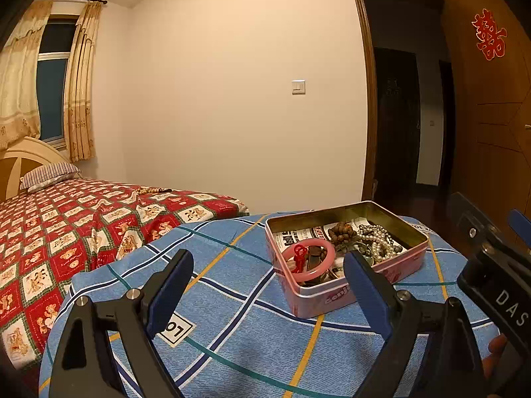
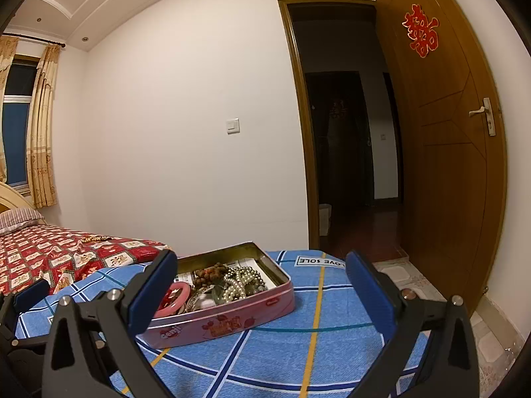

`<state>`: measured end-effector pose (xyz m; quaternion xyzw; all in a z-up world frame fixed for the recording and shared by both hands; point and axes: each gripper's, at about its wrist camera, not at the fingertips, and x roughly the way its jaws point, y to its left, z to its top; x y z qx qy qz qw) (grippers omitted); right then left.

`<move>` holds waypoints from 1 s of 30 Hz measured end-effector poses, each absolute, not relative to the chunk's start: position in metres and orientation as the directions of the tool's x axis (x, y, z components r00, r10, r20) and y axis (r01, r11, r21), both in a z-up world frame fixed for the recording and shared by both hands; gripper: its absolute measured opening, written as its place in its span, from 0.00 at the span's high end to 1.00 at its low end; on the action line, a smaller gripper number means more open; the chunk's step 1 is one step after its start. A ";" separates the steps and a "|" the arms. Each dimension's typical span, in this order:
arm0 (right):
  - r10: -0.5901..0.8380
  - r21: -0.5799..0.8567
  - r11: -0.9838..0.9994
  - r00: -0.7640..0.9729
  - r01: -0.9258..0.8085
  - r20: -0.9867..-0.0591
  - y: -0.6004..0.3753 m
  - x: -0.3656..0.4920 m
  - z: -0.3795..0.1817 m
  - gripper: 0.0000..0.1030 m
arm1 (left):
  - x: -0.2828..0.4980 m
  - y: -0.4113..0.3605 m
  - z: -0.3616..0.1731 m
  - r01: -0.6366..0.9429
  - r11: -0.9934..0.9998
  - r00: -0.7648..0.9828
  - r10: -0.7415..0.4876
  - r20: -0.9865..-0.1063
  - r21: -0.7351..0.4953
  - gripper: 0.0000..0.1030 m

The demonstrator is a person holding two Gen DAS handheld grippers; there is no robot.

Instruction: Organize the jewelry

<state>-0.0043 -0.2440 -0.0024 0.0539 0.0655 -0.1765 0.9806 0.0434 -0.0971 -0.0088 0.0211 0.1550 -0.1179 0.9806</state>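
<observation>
Left wrist — jewelry-filled pink tin (image 1: 345, 293)

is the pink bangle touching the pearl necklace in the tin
Apart. The left wrist view shows the pink bangle at the tin's near end, dark pieces separating it from the pearl necklace.

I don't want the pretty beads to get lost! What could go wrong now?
The pearl necklace lies tangled with the brown beads in the pink tin, so lifting one may drag the other out. The tin sits on a soft blue checked cover; a push from an open claw might tip it.
</observation>
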 end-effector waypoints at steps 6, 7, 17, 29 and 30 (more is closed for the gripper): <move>-0.342 0.081 0.931 0.928 0.355 -0.147 -0.244 -0.005 -0.002 0.00 | 0.043 -0.097 -0.009 0.238 0.971 0.924 -0.225 -0.308 0.004 0.11; -0.342 0.081 0.931 0.928 0.356 -0.147 -0.244 -0.005 -0.002 0.00 | 0.044 -0.097 -0.009 0.238 0.971 0.924 -0.225 -0.309 0.004 0.11; -0.344 0.081 0.930 0.928 0.358 -0.145 -0.244 -0.006 -0.002 0.00 | 0.044 -0.097 -0.009 0.238 0.971 0.924 -0.225 -0.310 0.005 0.11; -0.347 0.080 0.930 0.927 0.360 -0.144 -0.245 -0.008 -0.001 0.00 | 0.045 -0.097 -0.010 0.238 0.971 0.919 -0.227 -0.322 -0.004 0.11; -0.347 0.080 0.930 0.927 0.360 -0.143 -0.245 -0.008 -0.001 0.00 | 0.046 -0.096 -0.010 0.238 0.971 0.919 -0.227 -0.323 -0.003 0.11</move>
